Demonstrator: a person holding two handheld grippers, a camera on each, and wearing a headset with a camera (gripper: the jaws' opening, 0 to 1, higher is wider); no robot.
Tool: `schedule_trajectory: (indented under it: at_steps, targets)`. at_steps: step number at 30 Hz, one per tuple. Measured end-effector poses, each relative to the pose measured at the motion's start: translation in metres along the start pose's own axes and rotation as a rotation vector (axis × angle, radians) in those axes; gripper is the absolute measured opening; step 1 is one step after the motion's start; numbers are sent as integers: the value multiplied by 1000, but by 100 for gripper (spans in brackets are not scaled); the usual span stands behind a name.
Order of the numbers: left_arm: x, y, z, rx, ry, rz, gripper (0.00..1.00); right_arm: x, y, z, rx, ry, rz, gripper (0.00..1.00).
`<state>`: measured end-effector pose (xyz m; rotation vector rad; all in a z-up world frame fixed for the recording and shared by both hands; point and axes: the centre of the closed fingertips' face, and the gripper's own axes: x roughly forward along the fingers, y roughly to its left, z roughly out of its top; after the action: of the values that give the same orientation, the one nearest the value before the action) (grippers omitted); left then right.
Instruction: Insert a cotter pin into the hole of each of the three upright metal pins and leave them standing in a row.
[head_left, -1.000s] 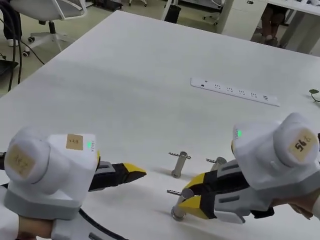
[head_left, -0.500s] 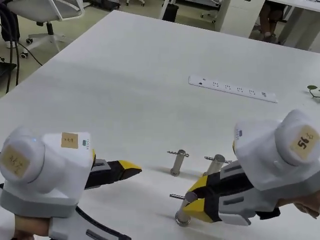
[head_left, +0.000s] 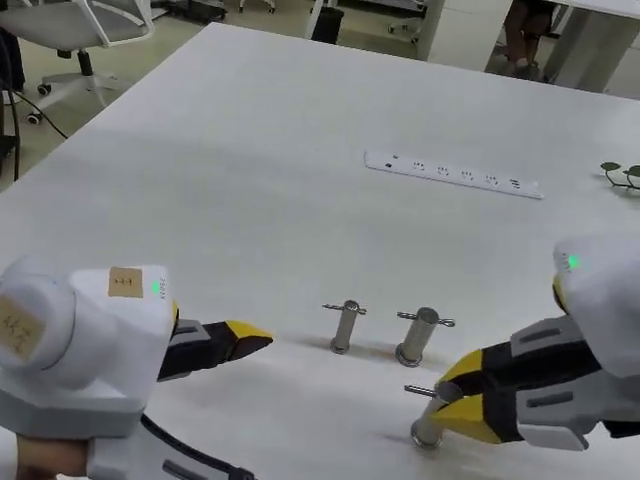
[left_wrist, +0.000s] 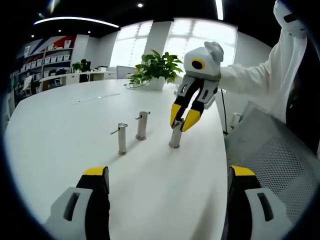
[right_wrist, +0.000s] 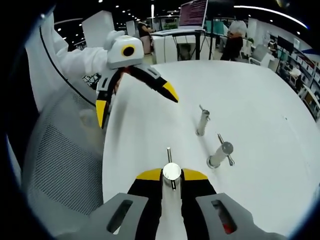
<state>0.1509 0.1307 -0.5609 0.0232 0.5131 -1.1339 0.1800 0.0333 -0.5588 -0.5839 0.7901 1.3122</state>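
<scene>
Metal pin (right_wrist: 171, 172) between right fingers (right_wrist: 150, 176)

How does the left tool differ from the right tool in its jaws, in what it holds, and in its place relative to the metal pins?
The left tool has its jaws spread wide; the right tool has its jaws closed. The left tool holds nothing; the right tool grips the nearest metal pin. The left tool hangs clear of that pin; the right tool touches it. Both have yellow-tipped black jaws and white bodies.
</scene>
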Motion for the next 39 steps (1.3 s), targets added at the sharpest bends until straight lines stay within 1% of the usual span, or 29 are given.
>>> schedule_trajectory:
  at_steps: [3, 5, 10, 12, 16, 22, 27, 31, 39]
  targets:
    - [1, 2, 4, -2, -18, 7, 99, -9, -9, -9, 12, 7, -22, 7]
    - [1, 2, 5, -7, -21, 7, 99, -14, -13, -13, 12, 6, -31, 7]
    - [2, 1, 5, 1, -10, 1, 99, -23, -24, -24, 29, 2, -48, 7]
    - [2, 1, 4, 2, -9, 0, 99, -26, -29, -29, 41, 11, -55, 7]
    - [1, 2, 4, -1, -9, 4, 99, -30, -36, -36, 34, 22, -65, 7]
    - [1, 3, 4, -4, -10, 5, 99, -34, -48, -40, 18, 29, -76, 7]
    - [0, 3, 2, -8, 5, 10, 99, -36, -56, -41, 11, 25, -80, 7]
    - [-1, 5, 5, -11, -2, 22, 99, -37, -61, -40, -1, 27, -77, 7]
    - [-2, 6, 7, -15, -2, 35, 99, -35, -67, -44, -23, 33, -66, 7]
